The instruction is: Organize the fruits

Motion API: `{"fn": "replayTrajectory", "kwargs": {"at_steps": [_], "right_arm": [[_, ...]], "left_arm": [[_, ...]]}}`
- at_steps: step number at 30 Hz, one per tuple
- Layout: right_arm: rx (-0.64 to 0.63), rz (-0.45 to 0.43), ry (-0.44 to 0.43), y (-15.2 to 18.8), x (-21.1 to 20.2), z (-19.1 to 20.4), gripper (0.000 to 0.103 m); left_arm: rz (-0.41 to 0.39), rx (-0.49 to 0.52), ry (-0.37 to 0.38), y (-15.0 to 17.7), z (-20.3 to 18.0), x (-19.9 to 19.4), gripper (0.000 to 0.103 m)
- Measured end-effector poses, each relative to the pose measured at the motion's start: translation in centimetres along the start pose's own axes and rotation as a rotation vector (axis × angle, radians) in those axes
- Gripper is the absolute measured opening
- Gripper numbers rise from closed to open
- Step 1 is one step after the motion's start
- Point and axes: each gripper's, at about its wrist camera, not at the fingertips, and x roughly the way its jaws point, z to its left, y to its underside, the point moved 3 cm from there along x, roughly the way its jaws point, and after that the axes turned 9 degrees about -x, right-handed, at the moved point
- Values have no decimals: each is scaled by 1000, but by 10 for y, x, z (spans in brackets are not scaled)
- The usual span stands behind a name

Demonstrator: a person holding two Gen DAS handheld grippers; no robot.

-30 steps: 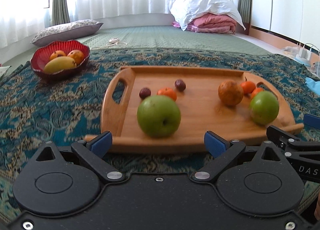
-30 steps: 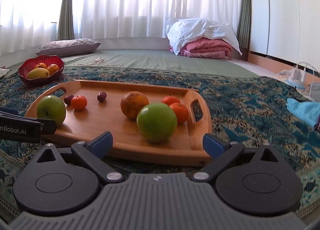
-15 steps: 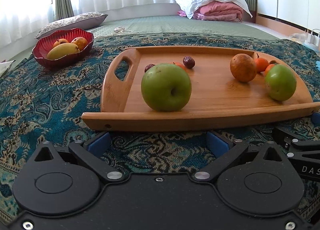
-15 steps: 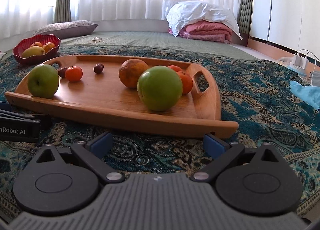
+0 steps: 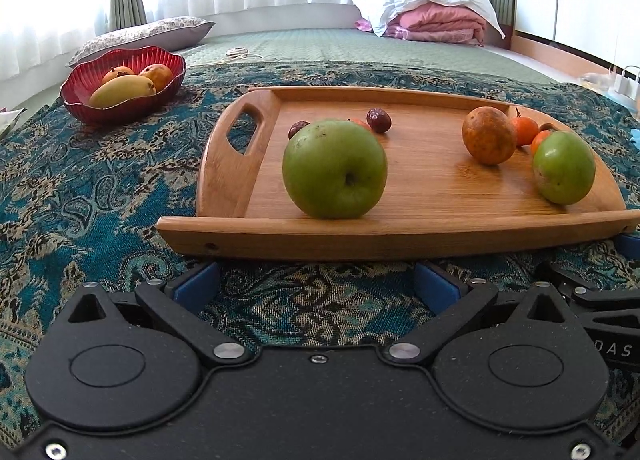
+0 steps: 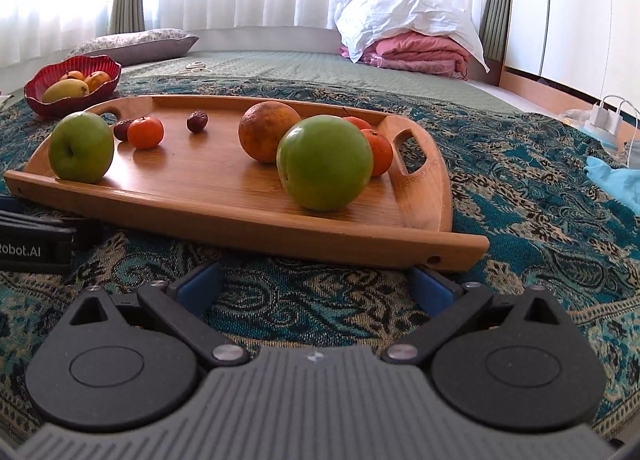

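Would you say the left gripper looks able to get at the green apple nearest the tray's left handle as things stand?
Probably yes: the left gripper is open and empty, facing the green apple. Only the wooden tray's low front rim lies between.

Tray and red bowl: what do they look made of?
Tray: wood, probably bamboo; fine straight grain, warm glossy finish reflecting the fruit. Bowl: glossy, ribbed, scalloped rim with bright highlights; glass or glazed ceramic, possibly plastic. The pictures cannot settle which.
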Motion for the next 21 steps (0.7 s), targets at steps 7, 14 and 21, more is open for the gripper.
{"fn": "replayTrajectory", "kwargs": {"at_steps": [7, 14, 21], "right_arm": [[-2, 5, -6, -1, 0, -1, 103], [-4, 6, -7, -1, 1, -2, 103], [-7, 3, -5, -1, 0, -2, 103]], "left_arm": [[9, -2, 3, -1, 1, 1, 103], [10, -2, 3, 0, 1, 1, 103], [13, -5, 4, 0, 2, 2, 103]]}}
